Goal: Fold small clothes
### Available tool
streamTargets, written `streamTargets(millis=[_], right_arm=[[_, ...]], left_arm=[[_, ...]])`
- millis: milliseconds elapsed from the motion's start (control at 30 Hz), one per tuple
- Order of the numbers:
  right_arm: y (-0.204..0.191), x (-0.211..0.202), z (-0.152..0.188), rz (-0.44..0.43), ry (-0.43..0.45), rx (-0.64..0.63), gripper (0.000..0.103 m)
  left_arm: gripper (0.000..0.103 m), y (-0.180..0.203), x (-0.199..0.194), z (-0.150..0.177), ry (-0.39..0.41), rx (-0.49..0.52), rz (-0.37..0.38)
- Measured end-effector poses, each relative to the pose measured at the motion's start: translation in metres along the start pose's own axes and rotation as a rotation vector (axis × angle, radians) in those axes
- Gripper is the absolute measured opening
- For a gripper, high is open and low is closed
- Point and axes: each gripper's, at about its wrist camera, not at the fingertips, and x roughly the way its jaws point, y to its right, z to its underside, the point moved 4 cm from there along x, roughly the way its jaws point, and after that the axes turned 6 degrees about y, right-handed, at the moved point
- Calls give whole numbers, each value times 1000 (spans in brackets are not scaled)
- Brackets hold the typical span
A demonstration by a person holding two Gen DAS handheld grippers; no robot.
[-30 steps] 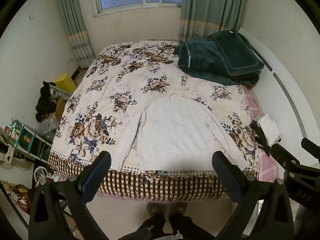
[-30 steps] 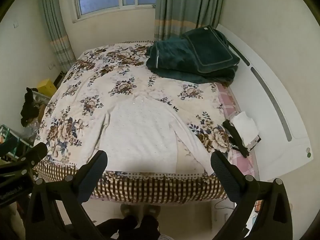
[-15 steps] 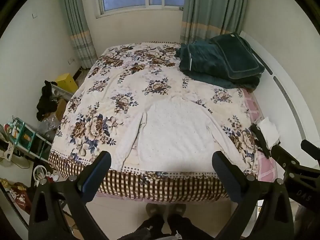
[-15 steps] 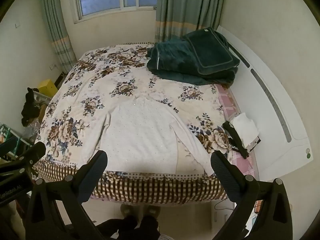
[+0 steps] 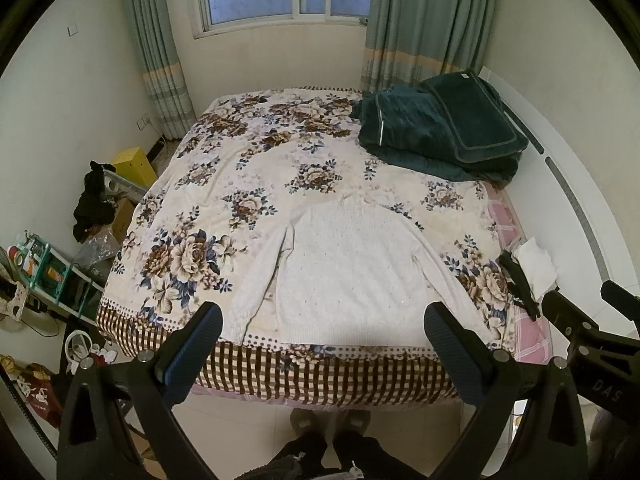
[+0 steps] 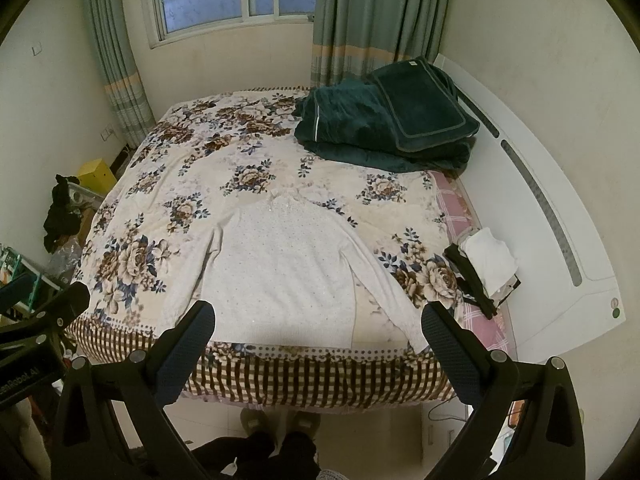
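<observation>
A white long-sleeved knit top (image 5: 352, 272) lies flat on the floral bedspread (image 5: 248, 168), hem at the near edge, both sleeves spread down along its sides. It also shows in the right wrist view (image 6: 280, 272). My left gripper (image 5: 322, 320) is open and empty, held in the air above the foot of the bed. My right gripper (image 6: 318, 318) is open and empty at about the same height. Part of the right gripper shows at the right edge of the left wrist view (image 5: 592, 332).
A dark green folded blanket and cushion (image 5: 440, 128) lie at the far right of the bed. A small pile of white and black clothes (image 6: 484, 268) sits at the bed's right edge by the white headboard (image 6: 560, 240). Clutter and a shelf (image 5: 44, 264) stand on the floor at left.
Both grippers have drawn back and up from the bed, so the bed and top appear smaller and farther. The top has not moved.
</observation>
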Motion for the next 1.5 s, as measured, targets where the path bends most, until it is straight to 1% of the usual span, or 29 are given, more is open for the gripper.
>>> streamTargets(millis=[167,233,267,567,633,700,833,933,1267,1333,1500], right_arm=[[2,1,1,2,1,-3,103],[4,2,2,0,2,0,103],[-2,-6,-5,1,3,-2,103],[1,-4,-3,1,5,0,103],[1,-4,-4,1,6,1,103],[-5,-10,-8,0,5,3,103],[-7,-15,-12,-1,5,2,103],[-6,-15,-11,-1,7,2,103],[-5,-15,-10,-3,10,3,103],[-8,-18,-20,-2,10,0,103],[-5,-16,-16,-2,12,2,103]], left_arm=[[103,2,-4,-10,2,-8,-9],[103,1,-4,-10,3,-8,-7],[103,1,-4,-10,5,-7,-8],[103,0,-5,-12,10,-8,-9],[103,-1,-5,-17,12,-4,-13],[103,-2,-4,-20,15,-3,-16],[103,-2,-3,-26,20,5,-26],[103,-1,-4,-20,27,8,-31],[103,-1,-1,-22,33,11,-36],[103,-2,-3,-19,35,10,-36],[103,-3,-2,-21,37,11,-36]])
